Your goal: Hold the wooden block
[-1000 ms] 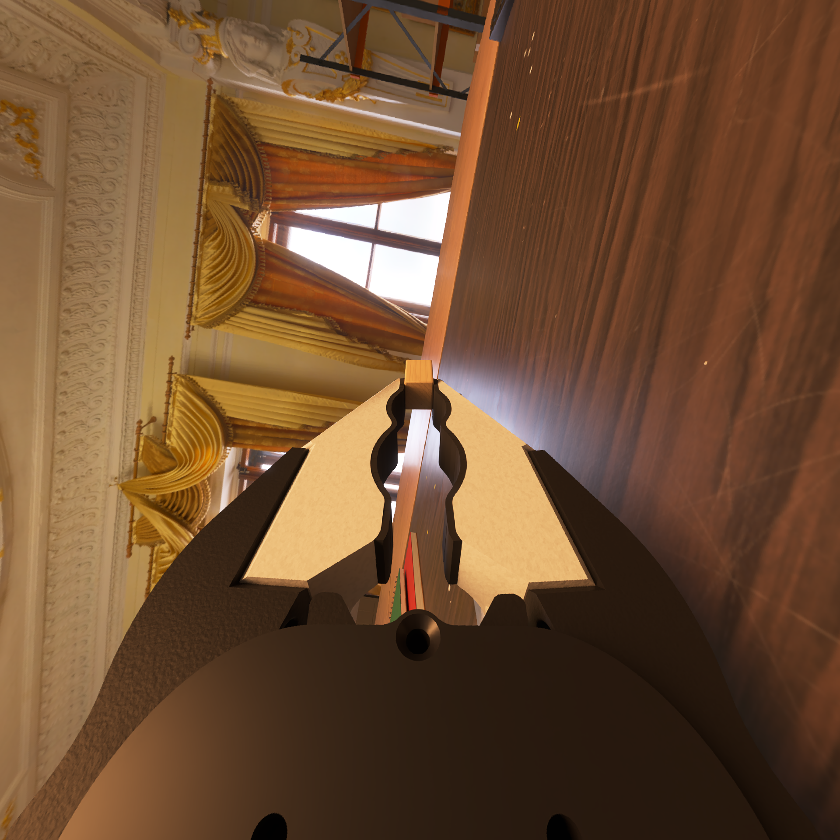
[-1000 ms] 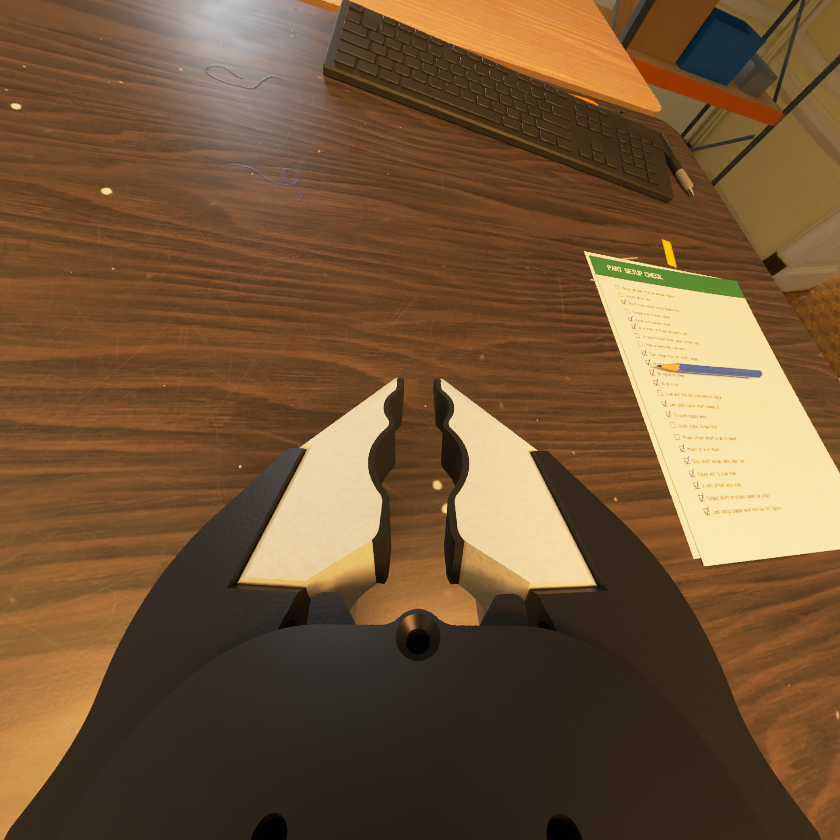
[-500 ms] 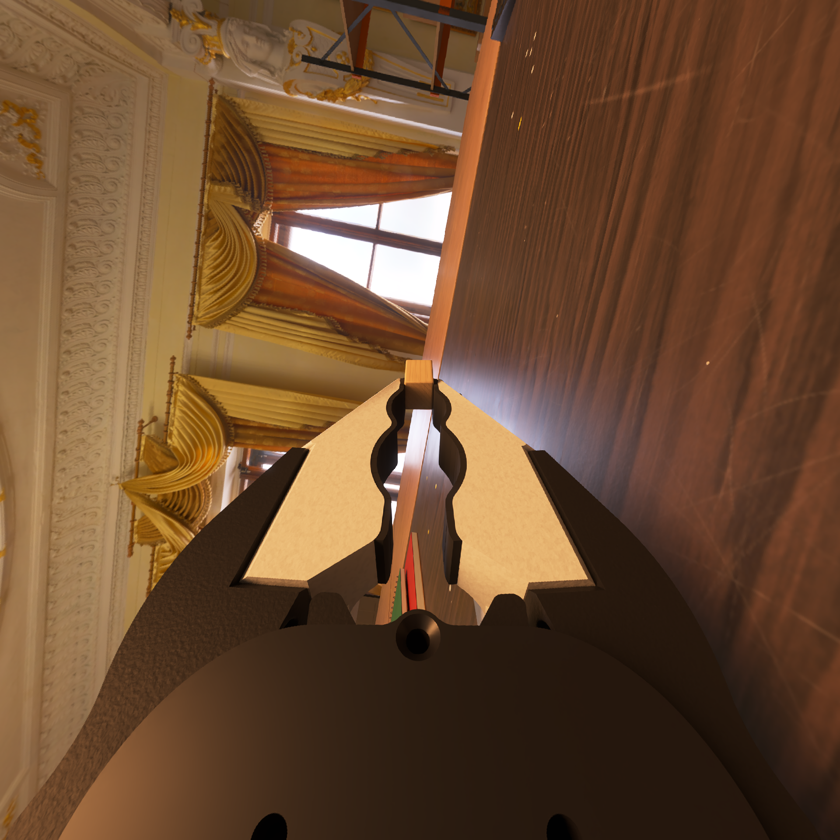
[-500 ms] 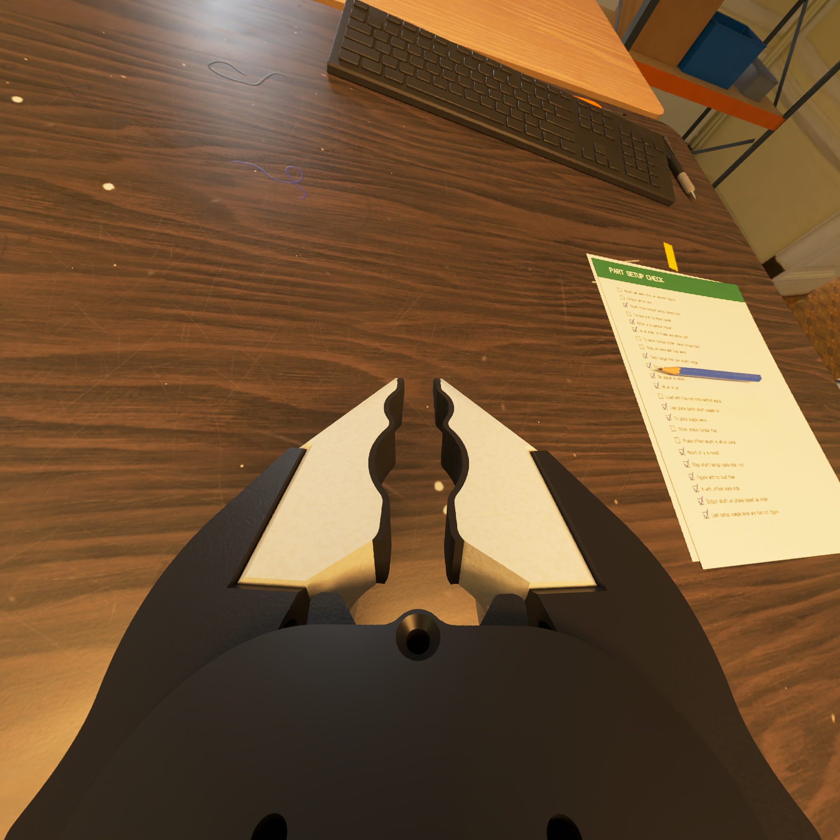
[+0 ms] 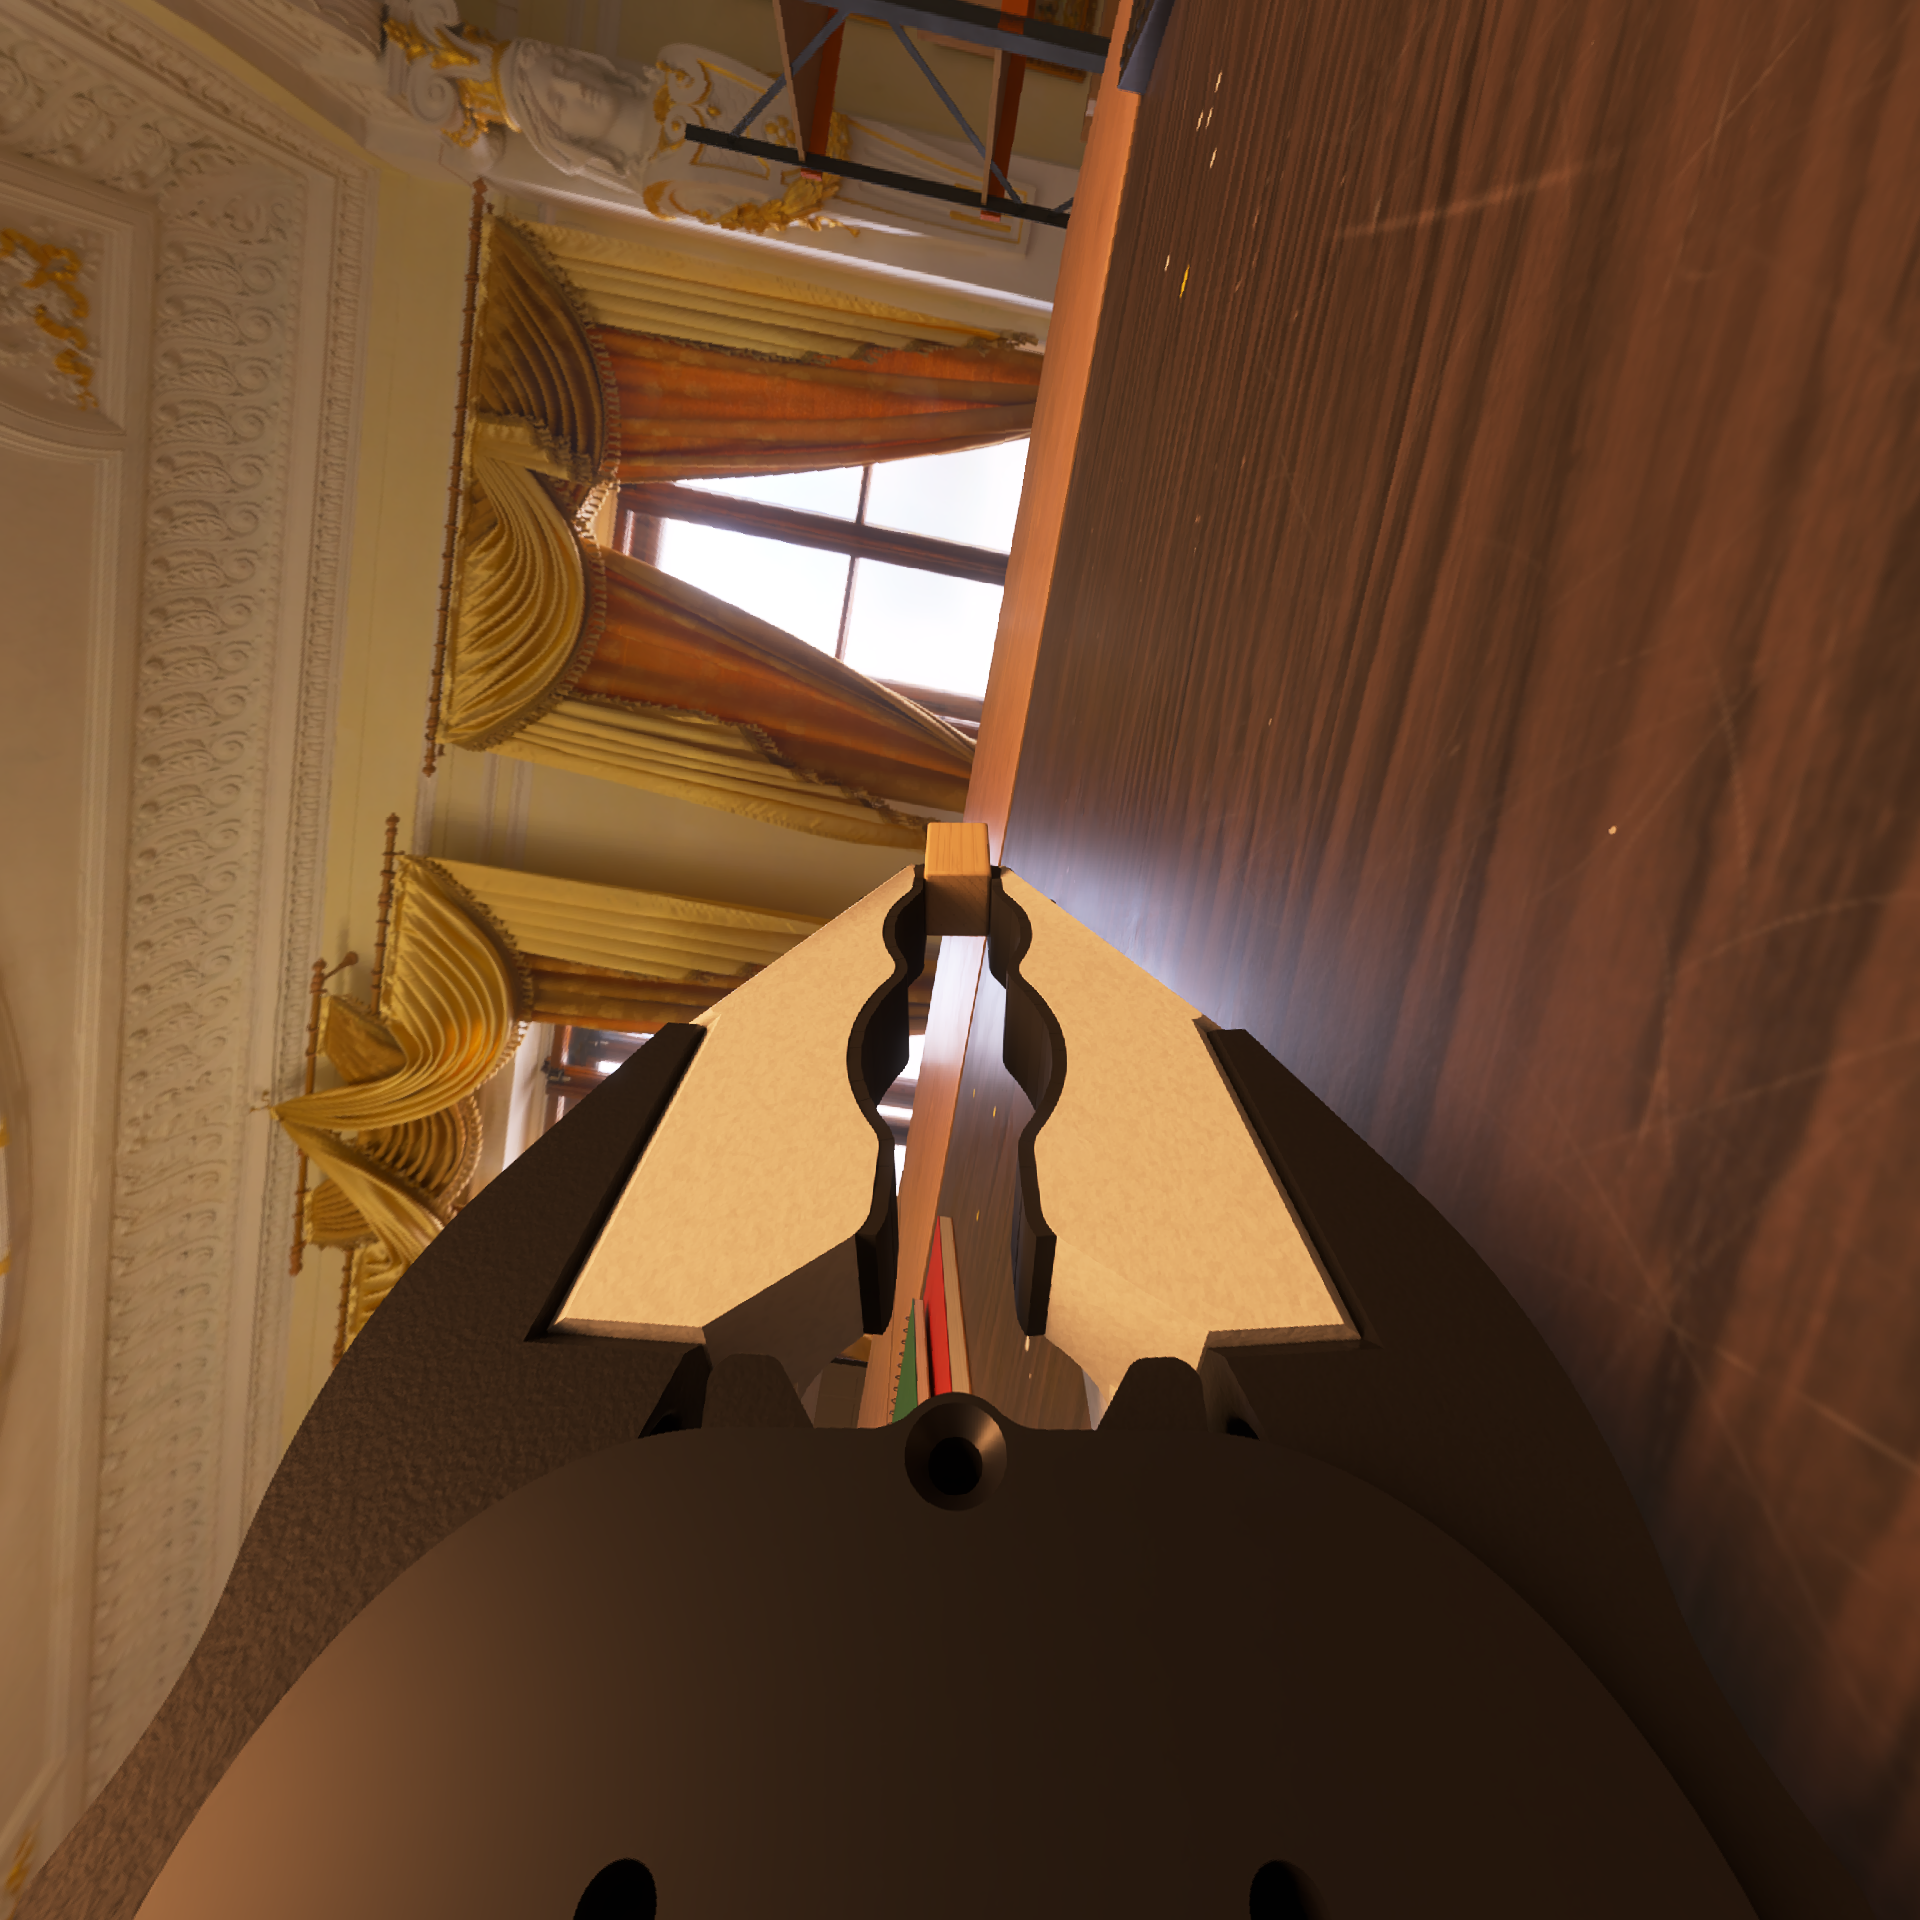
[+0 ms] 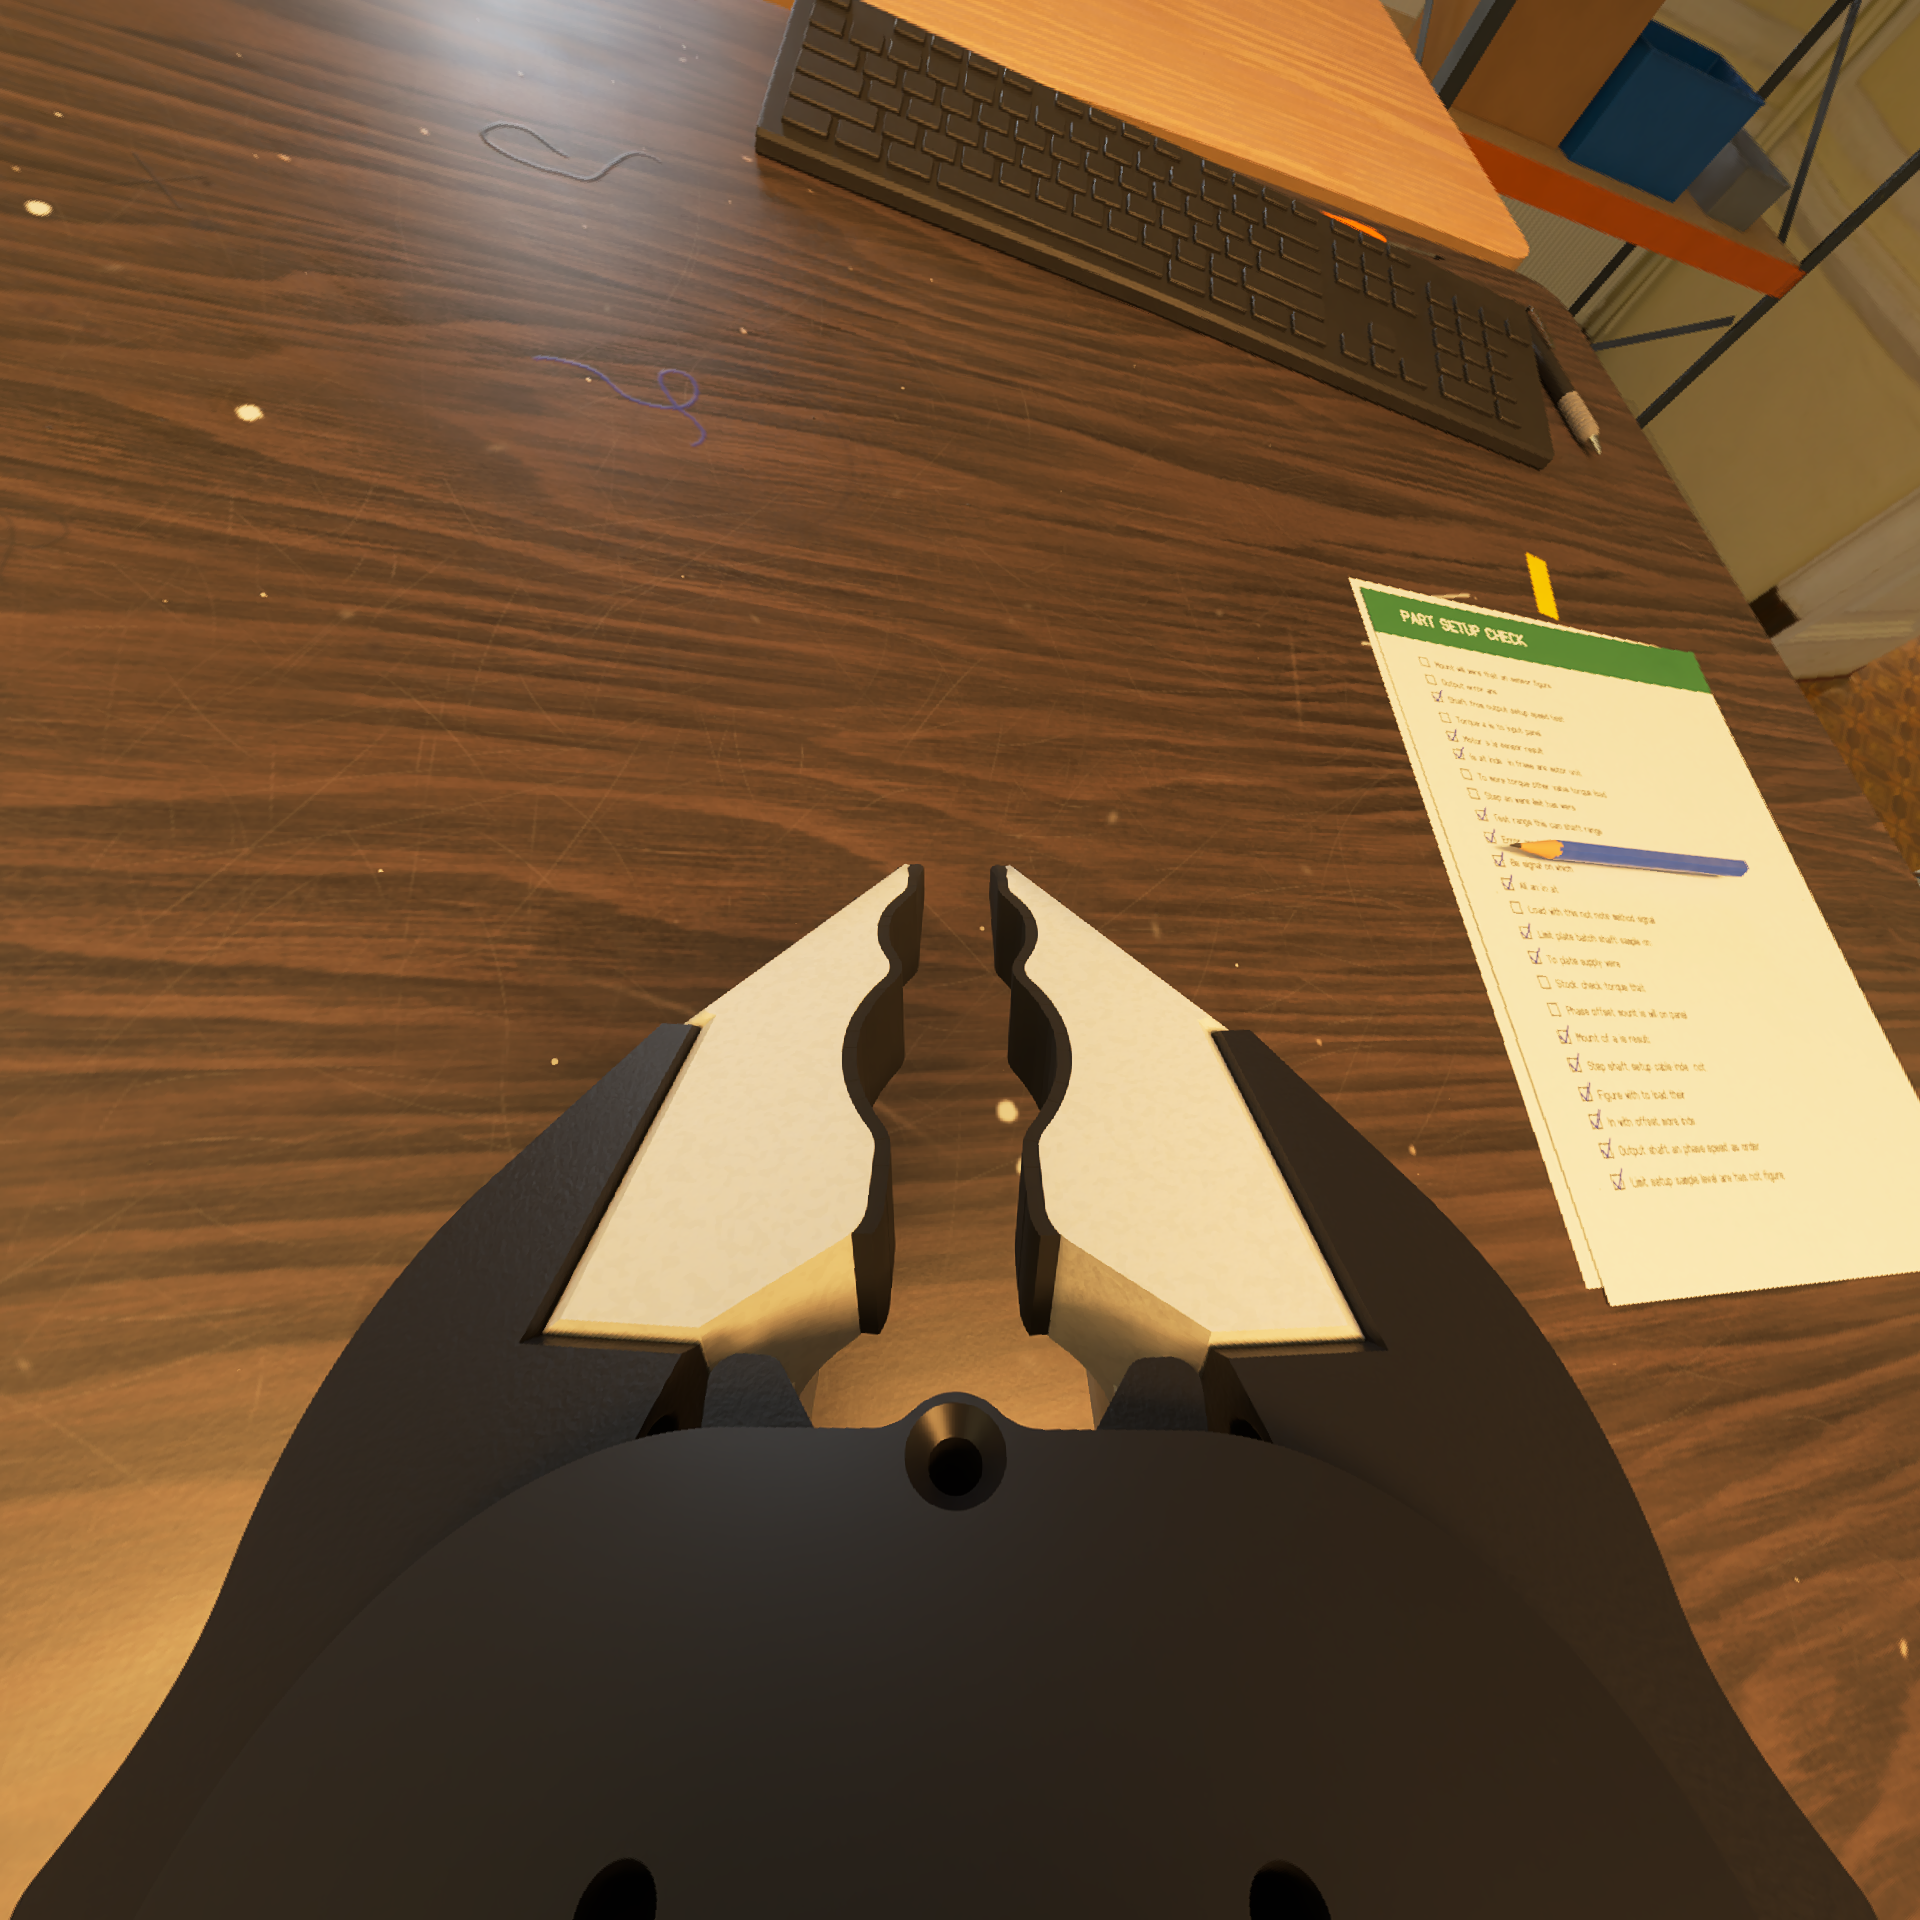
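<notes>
The wooden block (image 5: 955,850) is a small light-wood piece, seen end-on in the left wrist view. My left gripper (image 5: 956,891) is shut on the wooden block at its fingertips. It is rolled on its side, with the dark wooden table (image 5: 1455,727) running up the right of that view. My right gripper (image 6: 954,881) hovers over the table (image 6: 520,727) with a narrow gap between its fingers and nothing in them. The block does not show in the right wrist view.
A black keyboard (image 6: 1143,208) lies at the far side, with a pen (image 6: 1564,384) at its right end. A printed checklist sheet (image 6: 1714,1091) with a blue pencil (image 6: 1642,859) on it lies at the right. A thin red and green piece (image 5: 935,1320) shows between my left fingers.
The left wrist view is unchanged, still holding the block. The right wrist view has drifted slightly, with the keyboard and sheet shifting a little to the right.
</notes>
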Controlling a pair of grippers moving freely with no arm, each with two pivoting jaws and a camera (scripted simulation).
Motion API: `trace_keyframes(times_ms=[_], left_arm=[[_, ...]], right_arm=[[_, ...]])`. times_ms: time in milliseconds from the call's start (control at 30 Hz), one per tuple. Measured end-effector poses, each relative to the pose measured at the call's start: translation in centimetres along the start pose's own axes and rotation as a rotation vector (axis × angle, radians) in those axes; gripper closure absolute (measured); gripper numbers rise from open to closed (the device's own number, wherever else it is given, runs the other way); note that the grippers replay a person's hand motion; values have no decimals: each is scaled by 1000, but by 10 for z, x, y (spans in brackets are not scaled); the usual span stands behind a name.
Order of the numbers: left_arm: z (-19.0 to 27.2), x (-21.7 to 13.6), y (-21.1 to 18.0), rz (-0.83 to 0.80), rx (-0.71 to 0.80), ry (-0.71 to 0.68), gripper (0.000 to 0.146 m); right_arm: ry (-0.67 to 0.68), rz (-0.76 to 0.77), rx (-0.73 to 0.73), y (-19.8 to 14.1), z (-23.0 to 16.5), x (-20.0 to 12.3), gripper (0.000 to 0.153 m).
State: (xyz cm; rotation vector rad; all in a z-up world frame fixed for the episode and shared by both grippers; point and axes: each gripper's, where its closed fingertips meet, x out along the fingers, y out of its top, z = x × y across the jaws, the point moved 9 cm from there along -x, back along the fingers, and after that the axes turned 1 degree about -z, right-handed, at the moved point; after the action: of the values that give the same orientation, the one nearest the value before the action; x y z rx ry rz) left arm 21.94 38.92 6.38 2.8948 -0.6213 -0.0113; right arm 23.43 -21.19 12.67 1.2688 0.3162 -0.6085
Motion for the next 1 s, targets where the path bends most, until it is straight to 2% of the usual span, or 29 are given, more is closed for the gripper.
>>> trace_keyframes(times_ms=[500, 600, 733, 867, 1000], left_arm=[[0, 0, 0, 0, 0, -2, 136], [0, 0, 0, 0, 1, -3, 136], [0, 0, 0, 1, 1, -4, 136], [0, 0, 0, 1, 2, -4, 136], [0, 0, 0, 1, 1, -5, 136]], right_arm=[[20, 3, -12, -1, -1, 1, 140], [88, 27, -61, 0, -7, 0, 140], [254, 72, -161, 4, -22, -4, 139], [328, 15, -259, 0, -33, -2, 138], [406, -55, -294, -6, -40, 2, 137]])
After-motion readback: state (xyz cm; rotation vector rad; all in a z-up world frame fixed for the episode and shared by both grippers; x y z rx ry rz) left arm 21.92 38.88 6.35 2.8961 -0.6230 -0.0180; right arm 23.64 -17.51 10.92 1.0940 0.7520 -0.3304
